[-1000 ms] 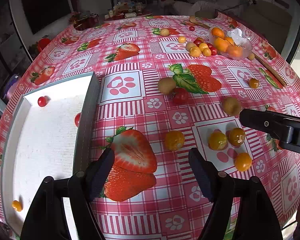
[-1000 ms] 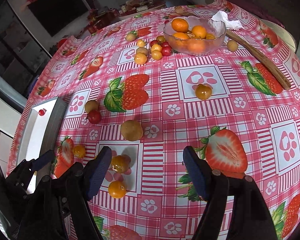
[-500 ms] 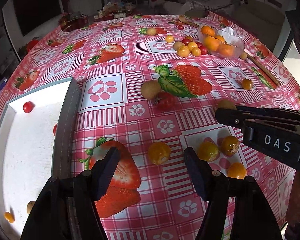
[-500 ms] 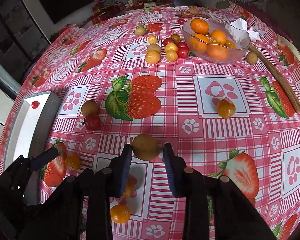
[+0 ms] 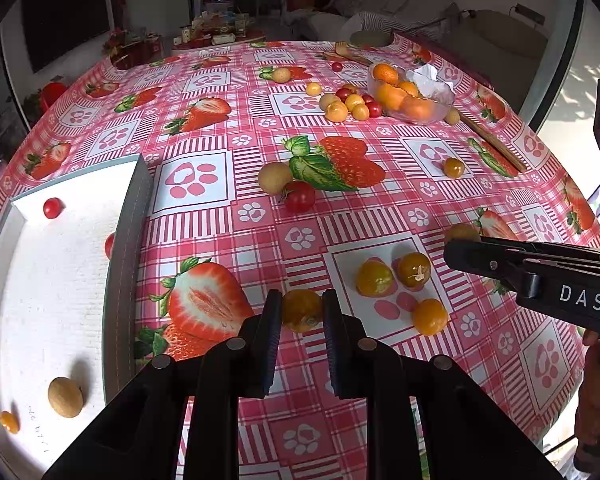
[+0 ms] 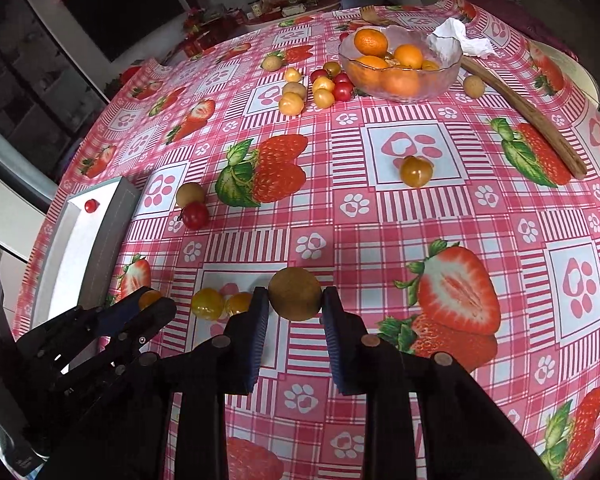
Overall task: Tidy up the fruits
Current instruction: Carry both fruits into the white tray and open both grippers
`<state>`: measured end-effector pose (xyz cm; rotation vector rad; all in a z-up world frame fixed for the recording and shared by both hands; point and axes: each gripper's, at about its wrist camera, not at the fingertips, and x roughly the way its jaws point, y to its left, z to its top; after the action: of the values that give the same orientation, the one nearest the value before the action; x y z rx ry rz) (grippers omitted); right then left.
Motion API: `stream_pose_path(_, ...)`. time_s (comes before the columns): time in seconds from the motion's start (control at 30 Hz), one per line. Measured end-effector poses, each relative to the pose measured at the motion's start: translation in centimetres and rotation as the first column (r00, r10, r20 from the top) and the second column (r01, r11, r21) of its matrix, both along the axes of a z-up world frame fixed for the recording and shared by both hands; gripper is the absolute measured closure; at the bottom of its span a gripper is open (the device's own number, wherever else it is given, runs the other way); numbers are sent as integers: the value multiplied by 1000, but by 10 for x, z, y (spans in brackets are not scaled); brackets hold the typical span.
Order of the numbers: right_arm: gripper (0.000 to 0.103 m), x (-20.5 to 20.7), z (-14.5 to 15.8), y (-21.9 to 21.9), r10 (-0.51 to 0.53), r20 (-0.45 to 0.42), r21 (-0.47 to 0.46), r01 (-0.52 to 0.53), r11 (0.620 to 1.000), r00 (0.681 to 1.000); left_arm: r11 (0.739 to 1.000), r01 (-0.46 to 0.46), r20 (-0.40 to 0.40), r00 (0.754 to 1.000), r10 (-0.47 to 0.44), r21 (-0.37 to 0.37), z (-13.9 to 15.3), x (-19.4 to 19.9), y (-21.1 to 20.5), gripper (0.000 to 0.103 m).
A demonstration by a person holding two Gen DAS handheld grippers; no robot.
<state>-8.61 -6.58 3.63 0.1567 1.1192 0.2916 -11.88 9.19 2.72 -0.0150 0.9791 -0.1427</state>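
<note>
My left gripper (image 5: pixel 301 314) is shut on a small orange fruit (image 5: pixel 301 309) on the tablecloth, just right of the white tray (image 5: pixel 126 240). My right gripper (image 6: pixel 295 304) is shut on a round brown fruit (image 6: pixel 295 294); it shows from the side in the left wrist view (image 5: pixel 466 249). The left gripper shows in the right wrist view (image 6: pixel 154 304). Three orange fruits (image 5: pixel 414 270) lie between the two grippers. The tray holds a red tomato (image 5: pixel 53 208), a brown fruit (image 5: pixel 65 396) and a small orange fruit (image 5: pixel 9 421).
A brown fruit (image 5: pixel 275 177) and red tomato (image 5: pixel 299 196) lie mid-table. A glass bowl (image 6: pixel 452 72) of oranges stands at the back, with several small fruits (image 6: pixel 320 88) beside it. A wooden stick (image 6: pixel 528 114) and one orange fruit (image 6: pixel 416 171) lie to the right.
Both grippers moved forward and closed: the left one onto the small orange fruit, the right one onto the round brown fruit.
</note>
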Motion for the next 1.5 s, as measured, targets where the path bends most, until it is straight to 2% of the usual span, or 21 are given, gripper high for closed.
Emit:
stream_pose_path(0.43, 73, -45, 12, 4, 26, -7, 16, -26, 1000, 1000, 997, -61, 45, 997, 63, -53, 24, -55, 39, 81)
stream_pose_path(0.83, 73, -59, 28, 54, 108, 8, -7, -107, 994, 994, 985, -164, 74, 983, 168, -57, 30, -93, 101, 81)
stream_pose_path(1.13, 73, -56, 37, 117, 206, 19, -10, -206, 978, 978, 961, -274, 108, 955, 275, -26, 37, -93, 168, 81)
stream_pose_path(1.33, 73, -48, 39, 161, 269, 24, -26, -269, 963, 963, 941, -337, 80, 938, 338, -16, 27, -76, 209, 81)
stream_pose_path(1.5, 73, -35, 37, 199, 322, 26, -51, -320, 946, 947, 935, -355, 43, 934, 354, 11, 11, -58, 224, 81)
